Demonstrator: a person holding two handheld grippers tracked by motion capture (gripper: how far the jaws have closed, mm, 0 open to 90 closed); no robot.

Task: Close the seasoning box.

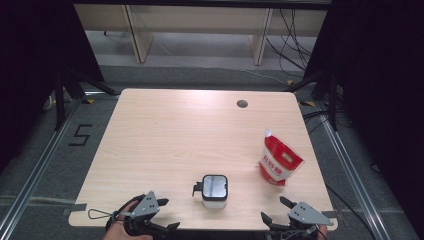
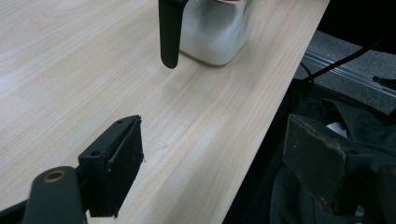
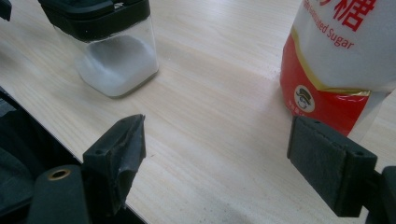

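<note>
A small clear jar (image 1: 215,191) with a black lid stands near the front edge of a light wooden table (image 1: 170,140), roughly midway between the two hand-held grippers. The jar is upright and partly filled with a white powder that slopes higher on one side. A black handle (image 1: 196,189) hangs down from the lid on the jar's left side, its tip clear of the tabletop.

To the right of the jar and a little farther back, well apart from it, a red and white sugar bag (image 1: 278,162) stands upright, its torn top corner pointing up. The words "Sugar" and some red characters are printed on its white upper part.

The left gripper (image 1: 166,214) sits at the table's front edge, left of the jar, held in a hand at the bottom of the high view. Its jaws stand wide apart with nothing between them; in the left gripper view one jaw is over the tabletop and the other hangs past the table's edge, with the jar ahead.

The right gripper (image 1: 275,210) sits at the front edge too, right of the jar and in front of the bag. Its jaws are also spread wide and hold nothing; the right gripper view looks along them at bare table, the jar to the upper left and the bag to the upper right.

A round cable hole (image 1: 242,104) lies near the table's far edge. Grey floor, metal rails and cables surround the table.
</note>
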